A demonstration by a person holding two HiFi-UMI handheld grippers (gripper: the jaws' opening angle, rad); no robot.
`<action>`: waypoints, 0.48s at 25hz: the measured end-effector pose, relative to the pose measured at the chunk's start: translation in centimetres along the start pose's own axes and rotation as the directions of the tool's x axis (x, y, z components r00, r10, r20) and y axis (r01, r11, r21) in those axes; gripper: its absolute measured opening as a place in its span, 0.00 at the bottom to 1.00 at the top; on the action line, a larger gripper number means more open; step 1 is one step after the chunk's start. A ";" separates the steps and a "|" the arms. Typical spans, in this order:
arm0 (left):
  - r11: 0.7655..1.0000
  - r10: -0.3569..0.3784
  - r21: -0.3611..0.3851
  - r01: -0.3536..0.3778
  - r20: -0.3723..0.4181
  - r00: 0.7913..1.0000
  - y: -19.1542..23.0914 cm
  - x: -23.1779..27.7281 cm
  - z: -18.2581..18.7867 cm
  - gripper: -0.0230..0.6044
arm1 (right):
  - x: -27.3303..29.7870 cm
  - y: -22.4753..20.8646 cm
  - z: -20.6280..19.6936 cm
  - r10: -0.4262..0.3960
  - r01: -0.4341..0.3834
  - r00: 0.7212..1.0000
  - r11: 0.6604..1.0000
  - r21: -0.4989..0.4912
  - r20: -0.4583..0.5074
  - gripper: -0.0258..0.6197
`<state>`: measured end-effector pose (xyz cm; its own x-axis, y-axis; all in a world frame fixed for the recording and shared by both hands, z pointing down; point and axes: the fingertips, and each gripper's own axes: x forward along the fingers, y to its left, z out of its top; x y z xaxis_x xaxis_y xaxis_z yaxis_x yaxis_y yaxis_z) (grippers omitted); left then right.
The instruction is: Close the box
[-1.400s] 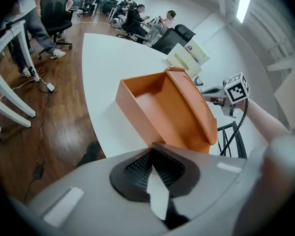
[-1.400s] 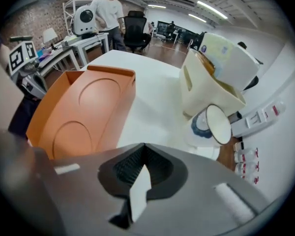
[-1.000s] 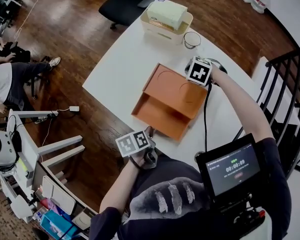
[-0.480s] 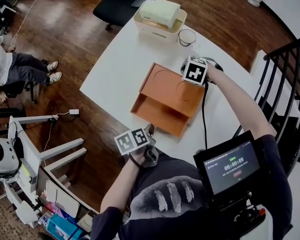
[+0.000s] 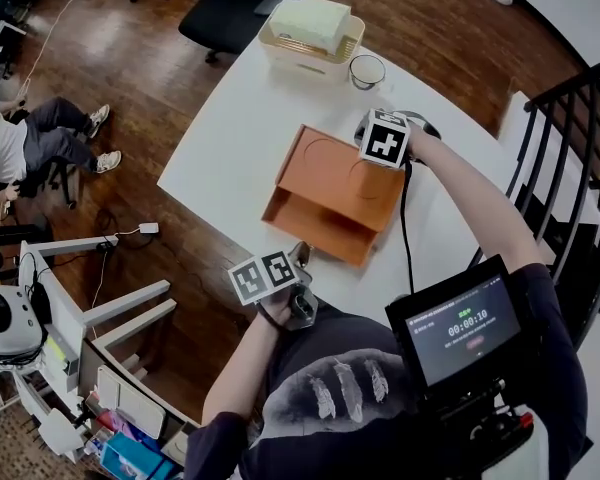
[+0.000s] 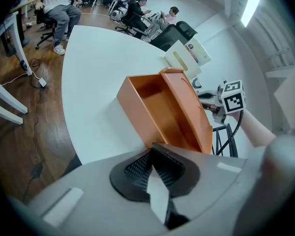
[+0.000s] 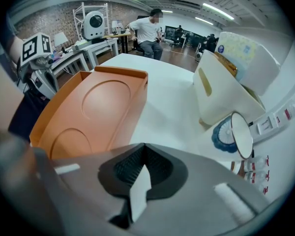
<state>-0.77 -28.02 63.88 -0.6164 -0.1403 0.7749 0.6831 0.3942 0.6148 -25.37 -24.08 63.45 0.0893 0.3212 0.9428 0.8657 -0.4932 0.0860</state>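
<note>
An orange box lies open on the white table. Its lid is hinged back toward the right and leans up at a slant; two round embossed shapes show on it. In the left gripper view the box's empty tray faces me. My left gripper hovers at the table's near edge, just short of the box, jaws shut and empty. My right gripper sits at the lid's far right corner, shut, behind the lid; whether it touches the lid is unclear.
A cream basket holding a tissue pack stands at the table's far end, with a glass beside it. A black railing runs on the right. Office chairs, desks and seated people fill the wooden floor to the left.
The lid looks a little steeper in the left gripper view. My right gripper has edged along the lid's far corner. The left gripper has barely moved.
</note>
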 end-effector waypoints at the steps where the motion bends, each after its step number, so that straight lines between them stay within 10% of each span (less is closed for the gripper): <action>1: 1.000 -0.004 0.003 0.004 -0.001 1.000 -0.2 0.1 0.1 0.06 | 0.0 0.0 0.0 -0.001 0.001 1.000 1.000 0.002 -0.001 0.05; 12: 0.999 -0.035 0.034 0.035 -0.007 0.999 -1.6 0.6 1.1 0.06 | 0.0 0.2 -0.1 -0.001 0.001 1.000 1.000 -0.023 -0.014 0.05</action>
<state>-2.63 -27.70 63.19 -0.6371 -0.1600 0.7540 0.6475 0.4196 0.6362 -25.21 -24.26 63.49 0.0815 0.3105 0.9471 0.8544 -0.5111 0.0940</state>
